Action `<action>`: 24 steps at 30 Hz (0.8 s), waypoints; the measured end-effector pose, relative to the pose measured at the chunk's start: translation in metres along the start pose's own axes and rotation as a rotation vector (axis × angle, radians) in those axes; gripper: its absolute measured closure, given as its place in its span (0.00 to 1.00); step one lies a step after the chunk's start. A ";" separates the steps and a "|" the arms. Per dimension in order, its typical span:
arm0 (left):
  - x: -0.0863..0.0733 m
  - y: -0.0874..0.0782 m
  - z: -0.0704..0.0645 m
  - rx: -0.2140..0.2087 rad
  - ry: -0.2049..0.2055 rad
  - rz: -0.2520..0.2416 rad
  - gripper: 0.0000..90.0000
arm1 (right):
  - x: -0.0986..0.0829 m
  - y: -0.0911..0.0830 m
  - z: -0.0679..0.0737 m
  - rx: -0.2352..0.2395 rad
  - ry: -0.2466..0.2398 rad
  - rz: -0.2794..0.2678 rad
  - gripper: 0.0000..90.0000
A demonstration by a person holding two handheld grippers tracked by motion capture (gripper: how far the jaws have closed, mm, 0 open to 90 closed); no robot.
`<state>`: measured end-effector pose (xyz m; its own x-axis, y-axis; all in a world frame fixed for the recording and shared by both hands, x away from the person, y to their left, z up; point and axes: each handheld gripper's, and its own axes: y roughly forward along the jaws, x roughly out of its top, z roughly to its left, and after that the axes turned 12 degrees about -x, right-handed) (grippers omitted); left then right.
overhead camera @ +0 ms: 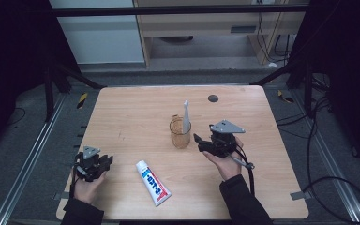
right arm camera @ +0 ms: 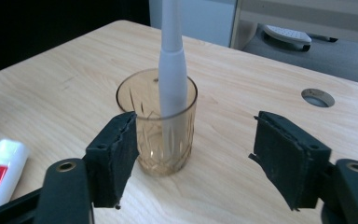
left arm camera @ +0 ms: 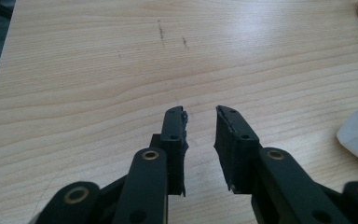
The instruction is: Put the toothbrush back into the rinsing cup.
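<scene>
On pale wooden surface (overhead camera: 122,117), amber cut-glass tumbler (right arm camera: 157,128) holding white toothbrush handle (right arm camera: 171,70), right gripper (right arm camera: 205,161) jaws spread beside it, left gripper (left arm camera: 200,144) jaws slightly parted, empty.

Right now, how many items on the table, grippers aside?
3. An amber glass stands near the table's middle, just ahead of the right gripper. A white toothbrush stands upright inside it. A toothpaste tube lies flat near the front edge, between the hands.
</scene>
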<state>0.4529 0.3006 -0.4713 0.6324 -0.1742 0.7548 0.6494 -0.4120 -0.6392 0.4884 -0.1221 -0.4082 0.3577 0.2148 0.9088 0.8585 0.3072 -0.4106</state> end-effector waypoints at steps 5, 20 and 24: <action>-0.001 0.000 -0.005 -0.019 0.015 0.020 0.85 | -0.010 -0.010 -0.003 0.020 -0.018 0.005 0.41; -0.006 -0.005 -0.035 -0.083 0.071 0.061 0.94 | -0.034 -0.014 0.024 0.122 -0.095 0.086 0.60; -0.008 -0.003 -0.043 -0.107 0.084 0.074 0.95 | -0.040 -0.013 0.030 0.134 -0.116 0.113 0.66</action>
<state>0.4279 0.2645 -0.4690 0.6366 -0.2799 0.7186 0.5510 -0.4870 -0.6777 0.4518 -0.1066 -0.4417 0.3979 0.3582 0.8446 0.7557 0.3940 -0.5231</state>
